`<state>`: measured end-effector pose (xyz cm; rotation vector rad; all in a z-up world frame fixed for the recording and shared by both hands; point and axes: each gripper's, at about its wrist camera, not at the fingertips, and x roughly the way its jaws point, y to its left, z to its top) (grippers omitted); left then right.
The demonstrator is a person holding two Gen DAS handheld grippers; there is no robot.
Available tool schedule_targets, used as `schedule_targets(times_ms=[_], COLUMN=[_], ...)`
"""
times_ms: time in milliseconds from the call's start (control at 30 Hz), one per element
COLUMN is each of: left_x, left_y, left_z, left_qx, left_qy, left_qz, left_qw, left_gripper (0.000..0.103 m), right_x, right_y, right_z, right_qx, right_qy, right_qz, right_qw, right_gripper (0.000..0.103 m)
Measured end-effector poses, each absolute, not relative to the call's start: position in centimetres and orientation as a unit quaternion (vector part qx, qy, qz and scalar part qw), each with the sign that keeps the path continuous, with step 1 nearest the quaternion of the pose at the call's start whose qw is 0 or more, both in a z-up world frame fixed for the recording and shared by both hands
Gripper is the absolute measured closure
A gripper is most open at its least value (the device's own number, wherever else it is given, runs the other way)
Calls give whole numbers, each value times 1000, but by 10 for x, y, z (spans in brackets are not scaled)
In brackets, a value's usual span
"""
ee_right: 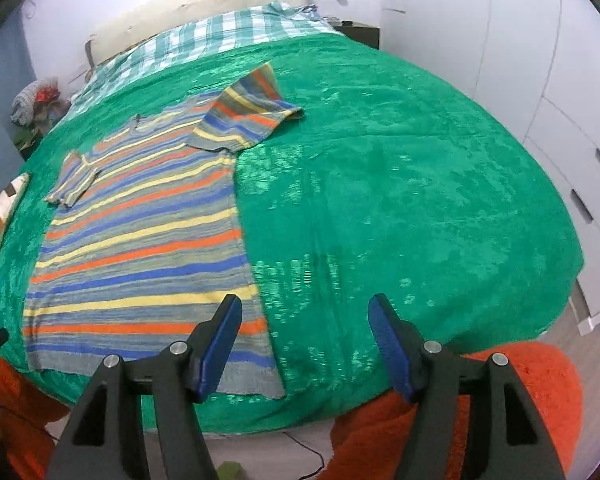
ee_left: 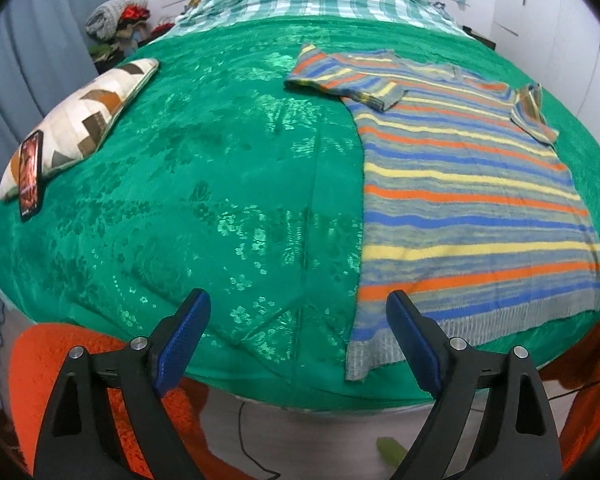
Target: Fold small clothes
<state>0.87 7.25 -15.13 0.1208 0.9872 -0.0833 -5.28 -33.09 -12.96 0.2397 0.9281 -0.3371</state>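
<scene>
While both grippers' jaws gape empty over the striped shirt [ee_left: 468, 184], only the left view shows a phone [ee_left: 31, 176].

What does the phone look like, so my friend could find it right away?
Start at the big green bedspread. Near its left edge in the left wrist view lies a white pillow with brown zigzags. The phone leans against that pillow's near end: a thin dark slab with a glowing red screen, the only shiny flat thing there.

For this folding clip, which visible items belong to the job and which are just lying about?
Job: striped shirt, spread flat on the green bedspread; left gripper and right gripper, both open and empty.
Lying about: patterned pillow, phone, clothes pile.
</scene>
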Motion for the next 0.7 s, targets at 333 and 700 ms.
schedule_targets(times_ms=[333,700], left_x=[16,18], left_y=[76,75], left_z=[-154,-160], left_qx=[22,35], left_qy=[486,500], left_qz=[-25,1], left_qw=[873,865], left_gripper=[11,11], right_x=[101,243], right_y=[-340,-329], right_z=[-91,-182], right_qx=[-5,-40], right_qy=[459,513], right_qz=[-26,4], right_qw=[888,857], right_gripper=[38,100])
